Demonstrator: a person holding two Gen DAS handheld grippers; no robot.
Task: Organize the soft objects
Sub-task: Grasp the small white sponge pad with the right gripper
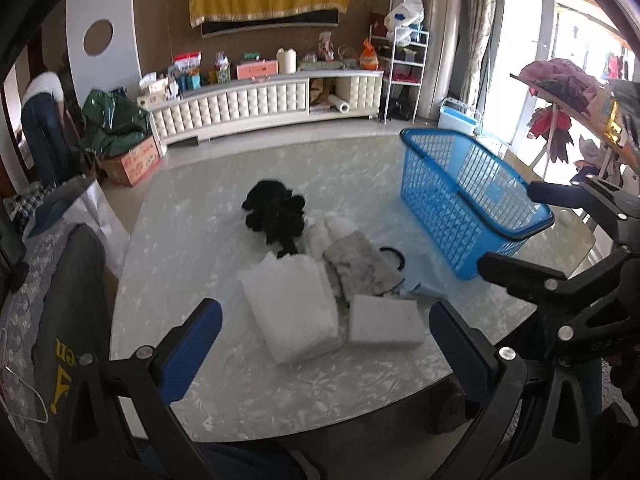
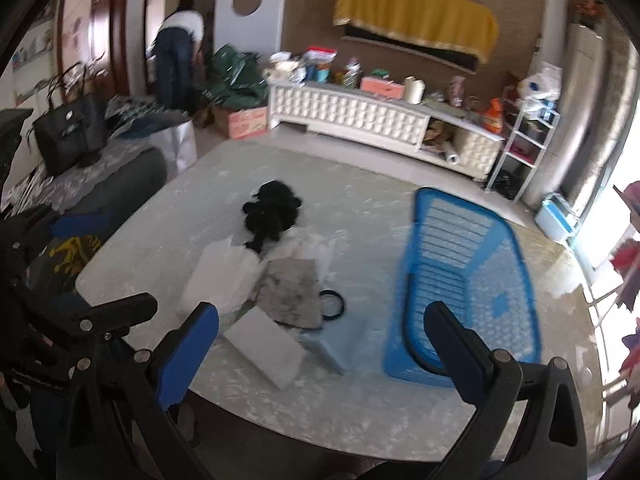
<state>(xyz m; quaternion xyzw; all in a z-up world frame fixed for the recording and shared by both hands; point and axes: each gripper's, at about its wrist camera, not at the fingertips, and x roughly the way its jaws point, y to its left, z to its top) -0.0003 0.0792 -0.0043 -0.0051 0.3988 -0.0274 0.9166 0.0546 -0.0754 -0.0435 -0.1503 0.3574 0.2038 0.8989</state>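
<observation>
Both tools, left tool (image 1: 326, 344) and right tool (image 2: 320, 344), hang wide open and empty above the near edge of the surface (image 1: 192, 240); the white foam block (image 1: 386, 320) lies nearest, just ahead of the left tool, long axis crosswise, blue basket (image 1: 472, 196) beyond to its right.

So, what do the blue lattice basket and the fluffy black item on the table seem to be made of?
Blue lattice basket: looks like moulded plastic, smooth finish, with a rigid open grid of walls. Fluffy black item: probably plush or fur-like fabric, matte and shaggy in outline; the exact fibre cannot be told.
</observation>
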